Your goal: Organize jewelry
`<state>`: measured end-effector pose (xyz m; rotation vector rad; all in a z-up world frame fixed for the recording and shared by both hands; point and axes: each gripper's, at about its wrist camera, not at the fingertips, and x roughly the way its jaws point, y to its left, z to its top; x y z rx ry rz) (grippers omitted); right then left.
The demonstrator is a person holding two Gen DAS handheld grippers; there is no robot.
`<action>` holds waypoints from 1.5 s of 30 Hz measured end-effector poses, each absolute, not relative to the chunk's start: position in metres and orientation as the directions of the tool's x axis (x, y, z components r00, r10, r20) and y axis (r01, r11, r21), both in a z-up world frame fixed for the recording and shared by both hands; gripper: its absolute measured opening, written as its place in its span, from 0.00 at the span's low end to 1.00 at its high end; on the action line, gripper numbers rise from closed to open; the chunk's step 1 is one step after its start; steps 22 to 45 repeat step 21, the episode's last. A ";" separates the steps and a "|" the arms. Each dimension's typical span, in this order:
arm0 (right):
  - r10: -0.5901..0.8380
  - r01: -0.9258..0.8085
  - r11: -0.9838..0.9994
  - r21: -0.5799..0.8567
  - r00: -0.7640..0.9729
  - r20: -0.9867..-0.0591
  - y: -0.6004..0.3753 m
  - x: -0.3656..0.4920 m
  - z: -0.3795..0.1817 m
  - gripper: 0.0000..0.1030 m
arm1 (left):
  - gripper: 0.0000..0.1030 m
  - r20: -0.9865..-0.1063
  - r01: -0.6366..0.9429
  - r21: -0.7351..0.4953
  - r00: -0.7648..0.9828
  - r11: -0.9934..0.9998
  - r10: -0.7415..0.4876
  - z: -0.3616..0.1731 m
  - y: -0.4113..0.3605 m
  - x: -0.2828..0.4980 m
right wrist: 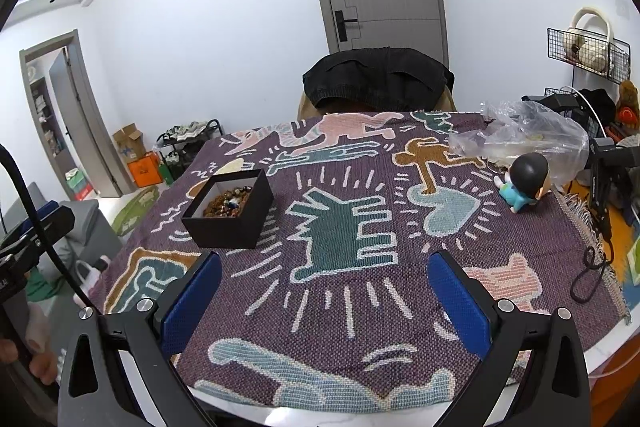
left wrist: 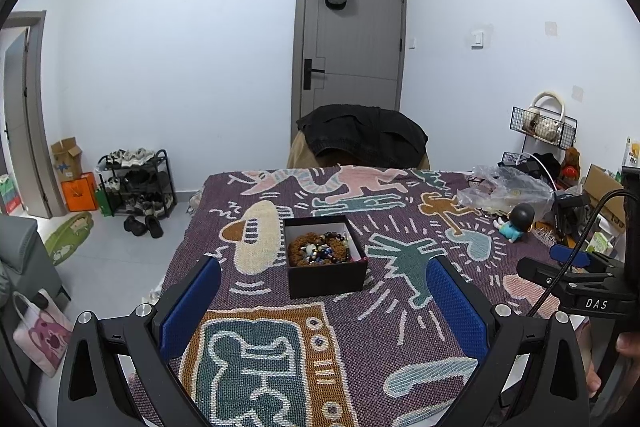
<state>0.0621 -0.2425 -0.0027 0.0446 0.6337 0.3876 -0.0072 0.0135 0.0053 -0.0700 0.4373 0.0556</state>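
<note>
A black open box (left wrist: pixel 326 259) with a white lining stands on the patterned cloth, filled with beaded bracelets (left wrist: pixel 322 249). My left gripper (left wrist: pixel 324 291) is open and empty, its blue pads on either side of the box's near wall, a little short of it. In the right wrist view the box (right wrist: pixel 230 213) sits to the upper left, beads (right wrist: pixel 230 205) showing inside. My right gripper (right wrist: pixel 324 287) is open and empty over the cloth, to the right of the box. The right gripper's fingertip also shows at the left view's right edge (left wrist: pixel 568 255).
The table carries a purple figure-patterned cloth (right wrist: pixel 344 307). A small doll with a black head (right wrist: pixel 522 183) and a crumpled clear plastic bag (right wrist: pixel 528 135) lie at the far right. A chair with a black jacket (right wrist: pixel 378 81) stands behind the table. Cables and a black stand (right wrist: pixel 600 183) crowd the right edge.
</note>
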 end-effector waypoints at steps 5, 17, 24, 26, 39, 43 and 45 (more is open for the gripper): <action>0.365 -0.338 0.928 0.157 0.739 -0.566 -0.242 0.062 -0.003 1.00 | 1.00 -0.425 -0.068 -0.056 0.904 0.996 0.038 0.005 0.014 -0.007; 0.366 -0.342 0.927 0.153 0.740 -0.564 -0.241 0.061 -0.004 1.00 | 1.00 -0.420 -0.056 -0.045 0.907 0.997 0.032 0.007 0.010 -0.005; 0.366 -0.341 0.927 0.155 0.739 -0.565 -0.241 0.061 -0.004 1.00 | 1.00 -0.419 -0.058 -0.045 0.907 0.997 0.034 0.006 0.011 -0.005; 0.366 -0.341 0.927 0.155 0.739 -0.565 -0.241 0.061 -0.004 1.00 | 1.00 -0.419 -0.058 -0.045 0.907 0.997 0.034 0.006 0.011 -0.005; 0.366 -0.341 0.927 0.155 0.739 -0.565 -0.241 0.061 -0.004 1.00 | 1.00 -0.419 -0.058 -0.045 0.907 0.997 0.034 0.006 0.011 -0.005; 0.366 -0.341 0.927 0.155 0.739 -0.565 -0.241 0.061 -0.004 1.00 | 1.00 -0.419 -0.058 -0.045 0.907 0.997 0.034 0.006 0.011 -0.005; 0.366 -0.341 0.927 0.155 0.739 -0.565 -0.241 0.061 -0.004 1.00 | 1.00 -0.419 -0.058 -0.045 0.907 0.997 0.034 0.006 0.011 -0.005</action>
